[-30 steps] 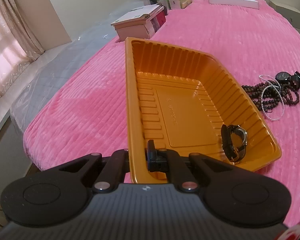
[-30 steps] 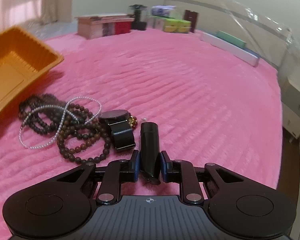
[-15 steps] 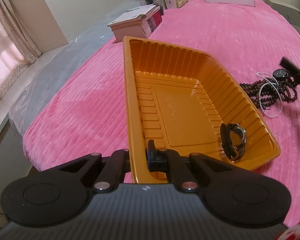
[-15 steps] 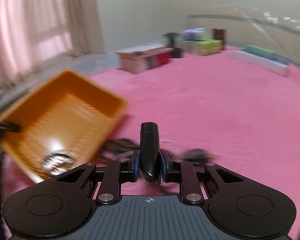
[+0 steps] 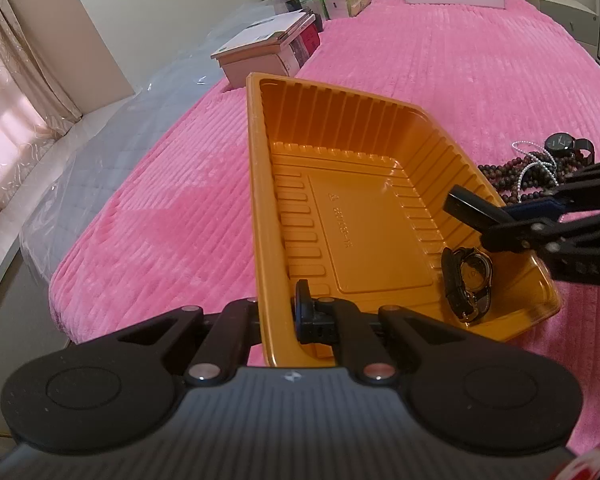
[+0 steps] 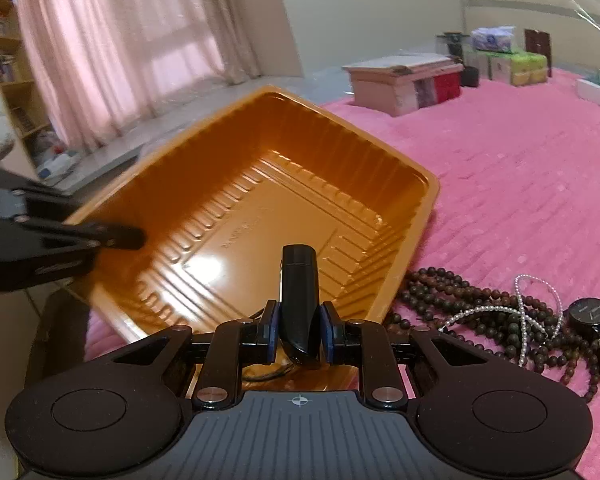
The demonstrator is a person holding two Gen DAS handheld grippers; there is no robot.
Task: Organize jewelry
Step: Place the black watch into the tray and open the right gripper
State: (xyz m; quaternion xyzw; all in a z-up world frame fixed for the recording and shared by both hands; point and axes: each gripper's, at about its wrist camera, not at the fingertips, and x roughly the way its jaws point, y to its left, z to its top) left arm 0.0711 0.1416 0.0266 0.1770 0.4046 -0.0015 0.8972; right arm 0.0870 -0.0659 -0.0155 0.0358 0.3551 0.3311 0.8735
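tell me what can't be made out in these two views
- Left wrist view: the far tip of the left tongs is hidden behind the orange plastic tray's wall.
- Right wrist view: the strapped wristwatch in the tray is almost wholly hidden by the right tongs and the black oblong object they hold.
- That object's identity: unclear.

Wide bare stretch of pink bed point(image 5: 440, 60) toward 12 o'clock beyond the orange tray point(image 5: 340, 128); free passage there. Tray floor mostly open; blocked only at 4 o'clock by a wristwatch point(image 5: 466, 284) against the near wall. Above that corner, right claw point(image 5: 496, 216) with a black case point(image 6: 299, 292) between its pads. Near rim taken up by left claw point(image 5: 284, 316). At 2 o'clock, just beside the tray, tangled beads point(image 6: 480, 320) and a black watch point(image 6: 592, 314). Boxes point(image 5: 272, 48) crowding the bed's far edge, 11 to 12 o'clock.
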